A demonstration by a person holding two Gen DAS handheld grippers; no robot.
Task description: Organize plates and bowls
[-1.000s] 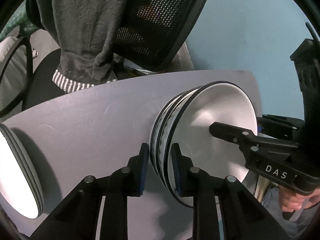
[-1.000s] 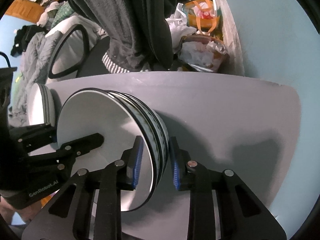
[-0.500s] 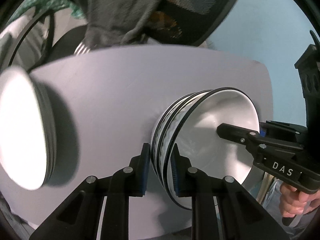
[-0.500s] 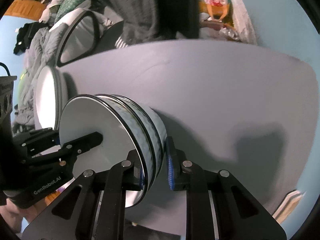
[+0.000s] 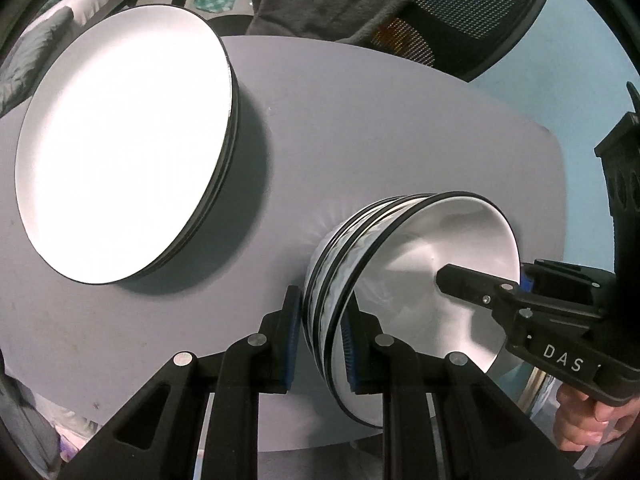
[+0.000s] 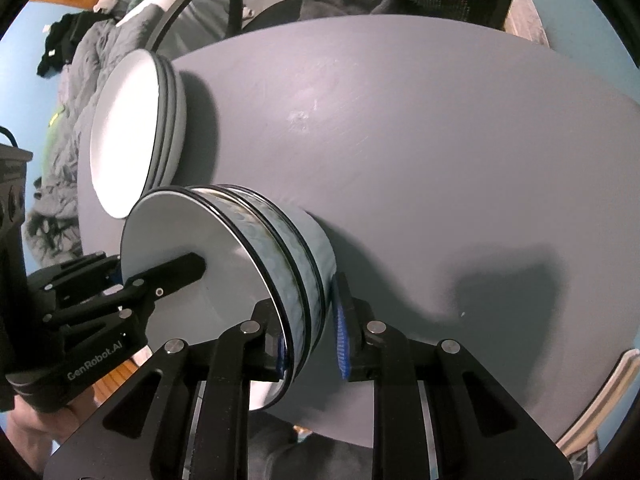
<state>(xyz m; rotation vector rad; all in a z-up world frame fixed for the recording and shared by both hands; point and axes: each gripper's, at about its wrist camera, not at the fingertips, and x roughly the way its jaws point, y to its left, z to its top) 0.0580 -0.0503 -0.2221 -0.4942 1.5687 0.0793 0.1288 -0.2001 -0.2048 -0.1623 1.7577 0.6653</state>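
The left claw (image 5: 320, 338) pinches the near rim of the bowl stack (image 5: 400, 280); the right claw (image 6: 310, 342) pinches its other side. The plates (image 5: 120, 140) sit left on the desk (image 5: 380, 120).

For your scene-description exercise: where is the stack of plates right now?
The stack of plates lies on the grey table, upper left in the left wrist view, left of and beyond the stack of bowls that both grippers hold.
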